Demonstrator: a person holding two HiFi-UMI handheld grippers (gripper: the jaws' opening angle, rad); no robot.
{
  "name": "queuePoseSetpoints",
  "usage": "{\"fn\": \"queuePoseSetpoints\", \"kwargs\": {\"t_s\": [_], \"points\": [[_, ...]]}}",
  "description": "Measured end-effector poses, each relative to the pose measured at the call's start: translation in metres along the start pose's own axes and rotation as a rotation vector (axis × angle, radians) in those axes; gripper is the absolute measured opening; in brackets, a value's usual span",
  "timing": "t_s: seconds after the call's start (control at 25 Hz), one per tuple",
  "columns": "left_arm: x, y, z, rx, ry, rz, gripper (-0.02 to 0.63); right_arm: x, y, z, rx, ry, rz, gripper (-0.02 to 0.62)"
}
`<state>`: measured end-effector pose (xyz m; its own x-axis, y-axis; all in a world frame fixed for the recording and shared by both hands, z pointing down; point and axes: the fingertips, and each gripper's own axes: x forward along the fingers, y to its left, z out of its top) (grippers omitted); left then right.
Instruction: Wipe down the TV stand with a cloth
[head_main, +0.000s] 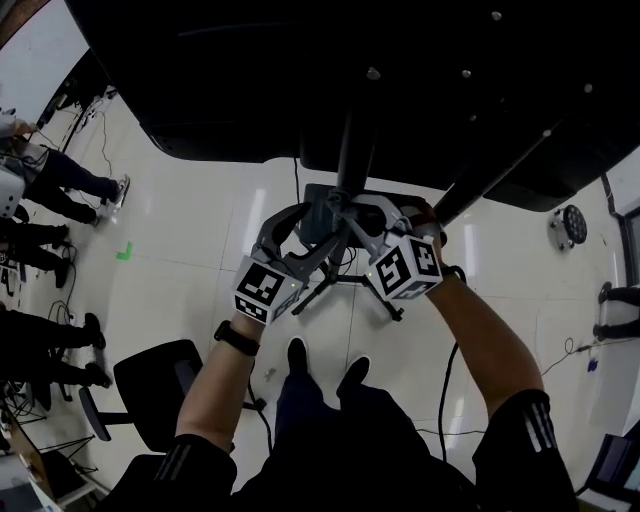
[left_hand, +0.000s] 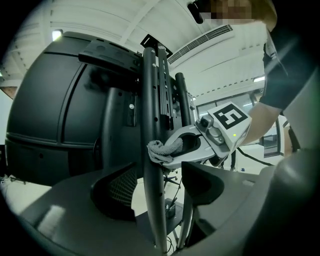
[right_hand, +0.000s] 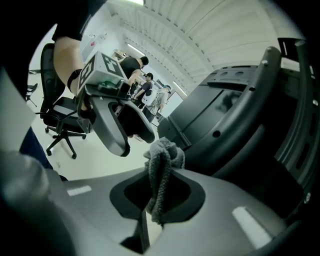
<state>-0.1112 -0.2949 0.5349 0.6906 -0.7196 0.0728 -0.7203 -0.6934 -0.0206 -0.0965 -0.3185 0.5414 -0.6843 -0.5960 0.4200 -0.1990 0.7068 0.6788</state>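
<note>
The central stand post, straddled by the wide left claw, is apparently mid-wipe with the cloth clamped in the right claw; a stroke along it is needed.

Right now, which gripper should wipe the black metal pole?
The right gripper: its jaws pinch the grey knitted cloth at the black pole. The left gripper holds no cloth, jaws apart.
</note>
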Motion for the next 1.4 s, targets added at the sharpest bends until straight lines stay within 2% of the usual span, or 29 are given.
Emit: {"fn": "queuePoseSetpoints", "kwargs": {"t_s": [0.2,0.52,0.8,1.2,1.4], "points": [[0.006,-0.002,-0.036,-0.030,0.031,-0.005,0.307,0.019,0.033,-0.034,0.050,0.035,0.044,0.029],[0.010,0.001,-0.098,-0.056,0.103,-0.006,0.313,0.044,0.076,-0.064,0.078,0.063,0.092,0.029],[0.015,0.010,-0.153,-0.084,0.123,0.009,0.319,0.070,0.112,-0.099,0.087,0.090,0.128,0.028],[0.032,-0.004,-0.237,-0.164,0.197,-0.027,0.322,0.104,0.165,-0.151,0.133,0.114,0.183,0.028],[0.036,-0.007,-0.273,-0.180,0.225,-0.019,0.324,0.119,0.195,-0.175,0.157,0.126,0.216,0.028]]}}
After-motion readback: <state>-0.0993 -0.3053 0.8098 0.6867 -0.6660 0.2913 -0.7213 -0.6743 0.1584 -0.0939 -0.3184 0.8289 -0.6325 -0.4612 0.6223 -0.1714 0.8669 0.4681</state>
